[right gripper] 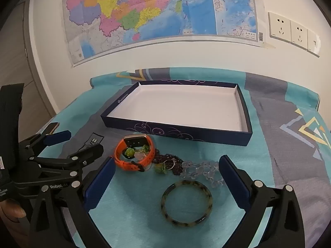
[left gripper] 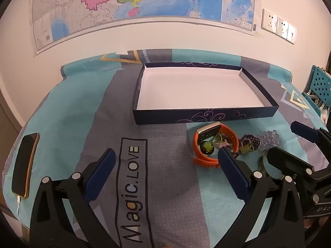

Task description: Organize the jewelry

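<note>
Holding both grippers wide open with nothing gripped: your right gripper (right gripper: pixel 167 177) frames the mottled bangle (right gripper: pixel 186 203), which lies flat on the bedspread (right gripper: pixel 279 165) between the blue pads, touching neither. Your left gripper (left gripper: pixel 165 165) hangs over bare cloth, its right pad just beside the orange watch (left gripper: pixel 215 142). The jewelry pile sits in front of the navy box (right gripper: pixel 178 131), outside it.

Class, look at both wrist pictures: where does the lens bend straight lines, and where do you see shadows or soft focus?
Left wrist view: the fisheye bows the map's lower edge and darkens the corners; soft shadows lie on the bedspread near the box.
Right wrist view: the same curving bends the wall sockets; the bangle is sharp, the frame's edges softer.
</note>
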Available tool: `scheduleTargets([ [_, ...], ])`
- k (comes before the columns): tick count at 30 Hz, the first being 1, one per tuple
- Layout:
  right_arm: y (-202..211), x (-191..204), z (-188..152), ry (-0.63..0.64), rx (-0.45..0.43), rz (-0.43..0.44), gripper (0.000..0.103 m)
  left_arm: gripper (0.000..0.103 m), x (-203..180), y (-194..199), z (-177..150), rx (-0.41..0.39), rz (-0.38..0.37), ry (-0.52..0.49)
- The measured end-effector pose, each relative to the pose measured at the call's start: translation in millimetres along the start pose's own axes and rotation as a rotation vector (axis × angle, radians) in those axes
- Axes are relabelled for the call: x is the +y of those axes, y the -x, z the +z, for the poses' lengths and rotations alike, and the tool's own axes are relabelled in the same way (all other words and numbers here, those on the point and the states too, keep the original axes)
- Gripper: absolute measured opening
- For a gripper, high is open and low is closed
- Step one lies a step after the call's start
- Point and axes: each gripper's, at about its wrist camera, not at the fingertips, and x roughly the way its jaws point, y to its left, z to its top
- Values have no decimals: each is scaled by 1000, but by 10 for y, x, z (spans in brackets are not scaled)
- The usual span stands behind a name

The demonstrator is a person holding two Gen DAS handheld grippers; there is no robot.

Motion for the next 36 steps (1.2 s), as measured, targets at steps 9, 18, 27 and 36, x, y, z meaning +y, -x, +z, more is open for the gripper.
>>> scheduleTargets([
  [9,-11,-35,-6,-12,5,18,97,97,14,34,17,-8,2,5],
  [18,-34,-37,-5,-20,14,19,97,97,3,47,3,-21,7,1],
  [27,-55,-46,-32,-28,23,28,97,97,-20,27,-4,-13,1,-3],
  [36,-65,-48,-30,-29,28,31,97,97,-26,11,-8,-11,-2,-3],
])
